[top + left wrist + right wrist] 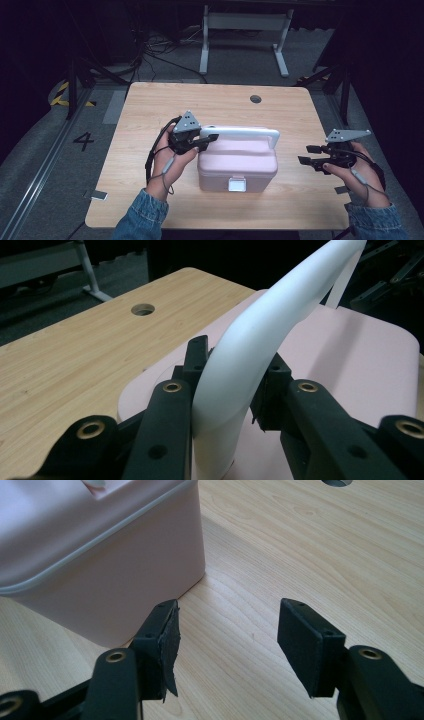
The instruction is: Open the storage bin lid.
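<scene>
box: a pink plastic box (237, 167) with rounded corners and a smooth matte lid sits about mid-worktop, nearer the front edge than the back; a small pale latch (236, 185) is on its front wall.
handle: a smooth white plastic handle (240, 132), a long bar with curved ends, stands raised over the lid, running left to right.
left claw: the left claw (207, 140) is clenched on the left end of the handle; in the left gripper view the two black jaws press against either side of the white curve (235, 370) where it bends down toward the lid.
left hand: the left hand (167, 162) holds that claw just left of the box, a denim sleeve (142, 217) behind it at the front edge.
right claw: the right claw (310, 154) is released, jaws wide apart with bare wood between them; it hovers near the right edge of the worktop, apart from the box, pointing at the box's right wall (115, 580).
right hand: the right hand (352, 172) holds it at the front right corner.
worktop: light wood-grain worktop (150, 107), rounded corners, with a round hole (255, 99) near the back edge.
floor: grey floor beyond, with a white frame (245, 30) standing on it.
</scene>
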`<control>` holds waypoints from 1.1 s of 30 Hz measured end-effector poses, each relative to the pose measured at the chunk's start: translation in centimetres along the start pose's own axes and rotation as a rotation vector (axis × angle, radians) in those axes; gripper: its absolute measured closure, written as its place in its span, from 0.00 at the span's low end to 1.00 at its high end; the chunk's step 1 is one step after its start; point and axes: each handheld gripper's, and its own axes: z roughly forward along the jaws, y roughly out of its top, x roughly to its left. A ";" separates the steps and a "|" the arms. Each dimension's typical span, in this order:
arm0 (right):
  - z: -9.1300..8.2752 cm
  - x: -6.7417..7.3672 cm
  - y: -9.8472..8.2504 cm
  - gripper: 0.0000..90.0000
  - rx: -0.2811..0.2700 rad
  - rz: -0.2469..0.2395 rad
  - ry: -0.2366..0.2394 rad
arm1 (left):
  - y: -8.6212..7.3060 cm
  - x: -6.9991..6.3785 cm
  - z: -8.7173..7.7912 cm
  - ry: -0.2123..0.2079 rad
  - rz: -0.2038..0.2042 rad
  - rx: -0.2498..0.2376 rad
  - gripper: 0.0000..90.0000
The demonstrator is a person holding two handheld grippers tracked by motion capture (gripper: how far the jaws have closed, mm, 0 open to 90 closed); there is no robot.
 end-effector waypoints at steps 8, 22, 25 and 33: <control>0.0 0.2 0.1 0.48 -0.001 0.000 0.013 | 0.4 -0.2 -0.4 0.015 0.024 -0.008 0.80; 0.1 0.6 0.3 0.48 -0.020 -0.010 0.068 | 1.6 0.3 -0.6 -0.005 -0.002 -0.012 0.80; 0.2 0.6 0.3 0.48 -0.015 -0.010 0.068 | 2.0 0.4 -0.6 -0.002 0.000 -0.008 0.80; -0.2 0.7 0.5 0.49 -0.038 -0.021 0.067 | 2.9 1.1 -0.5 0.006 -0.024 -0.016 0.80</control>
